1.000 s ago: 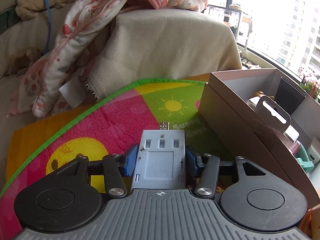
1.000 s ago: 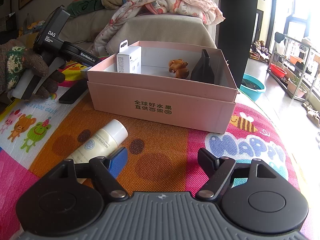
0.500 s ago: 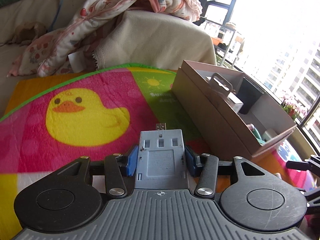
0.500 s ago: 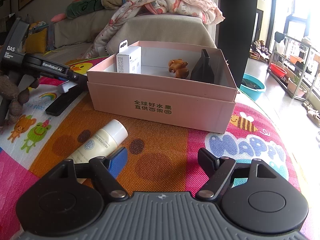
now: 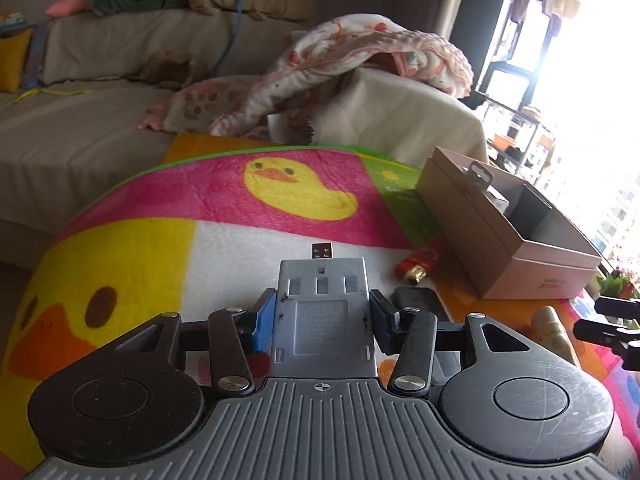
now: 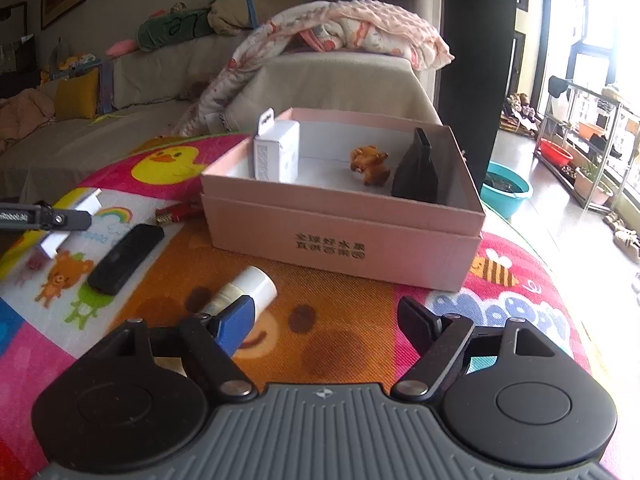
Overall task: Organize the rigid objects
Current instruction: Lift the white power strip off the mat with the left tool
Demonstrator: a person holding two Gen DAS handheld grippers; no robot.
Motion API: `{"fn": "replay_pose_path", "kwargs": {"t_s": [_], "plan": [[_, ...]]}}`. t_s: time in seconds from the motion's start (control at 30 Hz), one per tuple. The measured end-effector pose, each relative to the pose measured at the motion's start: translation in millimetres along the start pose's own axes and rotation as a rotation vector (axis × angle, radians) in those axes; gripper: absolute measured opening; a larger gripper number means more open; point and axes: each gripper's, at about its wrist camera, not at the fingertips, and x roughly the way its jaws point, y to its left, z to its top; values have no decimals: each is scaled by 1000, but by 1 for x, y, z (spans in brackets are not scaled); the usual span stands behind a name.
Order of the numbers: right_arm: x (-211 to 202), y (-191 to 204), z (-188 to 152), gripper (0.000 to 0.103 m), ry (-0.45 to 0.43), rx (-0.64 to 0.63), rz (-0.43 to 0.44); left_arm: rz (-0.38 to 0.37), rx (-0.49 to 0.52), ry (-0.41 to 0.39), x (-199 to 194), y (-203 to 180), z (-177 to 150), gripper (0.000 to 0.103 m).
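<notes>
With a white carton, a brown figurine and a black piece already in the pink box, the left gripper clamps a grey USB adapter above the mat, while the right gripper, fingers wide and empty, hovers by the unpacked cream bottle, black bar and red lighter.

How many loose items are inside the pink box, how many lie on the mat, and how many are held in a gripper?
Inside the pink box: 3 (white carton, brown toy, black piece)
On the mat: 3 (red lighter, black bar, white-capped bottle)
Held: 1 (grey USB device)
Total: 7
</notes>
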Motion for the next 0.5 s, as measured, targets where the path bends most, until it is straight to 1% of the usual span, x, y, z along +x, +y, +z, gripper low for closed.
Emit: {"fn": "replay_pose_path", "kwargs": {"t_s": [0.1, 0.2, 0.27, 0.3, 0.33, 0.4, 0.47, 0.5], "plan": [[-13, 31, 16, 80, -58, -75, 65, -8, -24, -11, 2, 6, -7, 53], [-7, 64, 31, 79, -51, -145, 130, -25, -24, -36, -2, 6, -10, 53], [7, 83, 44, 75, -28, -149, 165, -31, -38, -54, -4, 8, -12, 53], [14, 90, 49, 70, -19, -141, 177, -32, -51, -69, -7, 9, -14, 53], [25, 97, 54, 61, -7, -120, 179, -31, -65, -86, -9, 10, -15, 53], [44, 107, 60, 53, 11, -40, 169, -34, -96, -117, -14, 15, -17, 53], [62, 112, 62, 53, 23, 53, 164, -39, -129, -139, -18, 20, -18, 53], [70, 115, 63, 53, 30, 88, 143, -44, -150, -149, -19, 23, -18, 53]]}}
